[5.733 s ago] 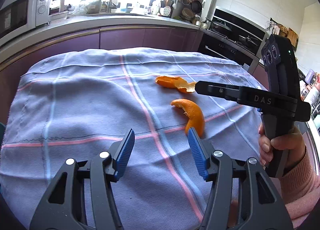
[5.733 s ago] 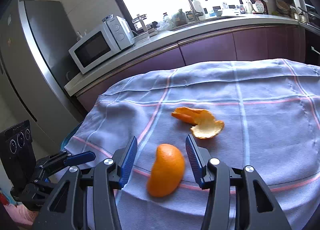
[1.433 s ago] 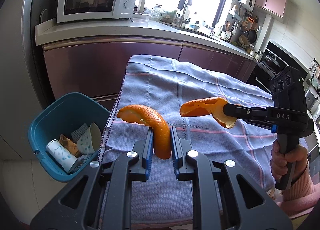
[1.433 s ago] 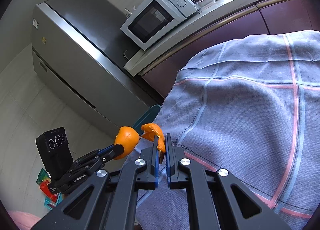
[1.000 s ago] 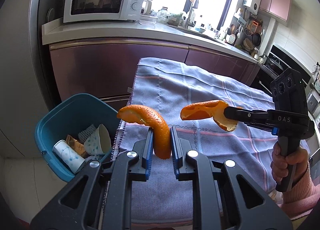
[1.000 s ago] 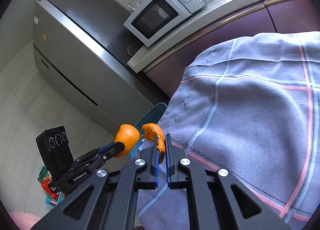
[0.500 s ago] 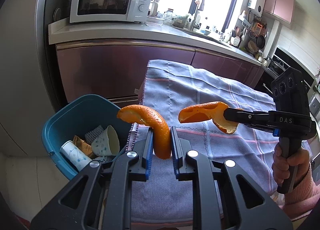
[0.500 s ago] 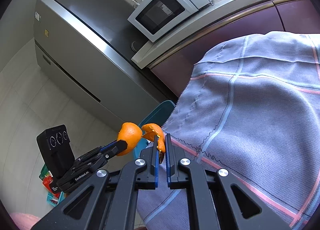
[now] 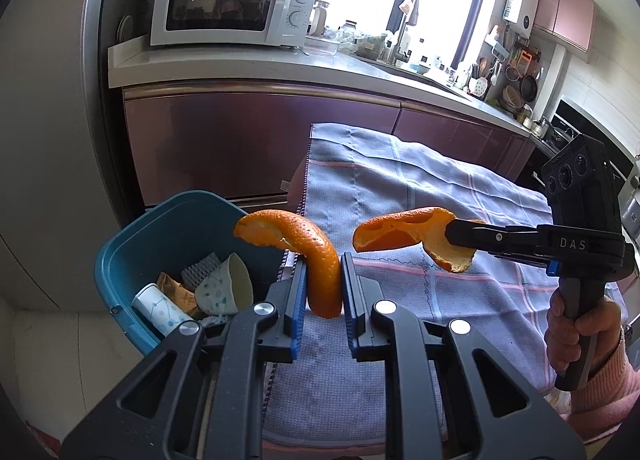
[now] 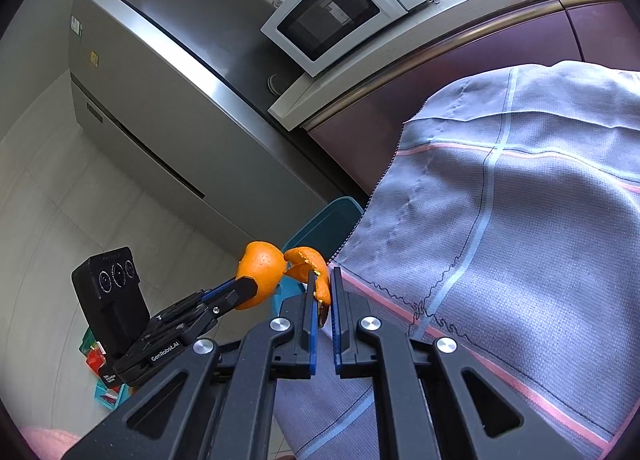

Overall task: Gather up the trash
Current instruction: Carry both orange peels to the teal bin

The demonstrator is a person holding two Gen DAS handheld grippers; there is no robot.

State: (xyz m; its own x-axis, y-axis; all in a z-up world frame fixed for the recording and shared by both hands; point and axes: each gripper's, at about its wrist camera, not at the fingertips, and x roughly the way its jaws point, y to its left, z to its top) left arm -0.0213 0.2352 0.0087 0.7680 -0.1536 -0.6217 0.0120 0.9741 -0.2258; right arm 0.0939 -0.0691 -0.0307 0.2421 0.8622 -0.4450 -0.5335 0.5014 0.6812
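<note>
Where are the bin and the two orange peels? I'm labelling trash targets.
teal bin [image 9: 132,244], left wrist view, inner wall.
curved orange peel [image 9: 320,260], left wrist view, outer skin above pads.
second orange peel [image 9: 400,225], left wrist view, inner face.

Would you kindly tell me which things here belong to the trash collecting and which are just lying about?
Job:
- curved peel in the left gripper
- flat peel in the right gripper
- blue bin, with paper cups

Just about:
- microwave
- fridge
- checked cloth
</note>
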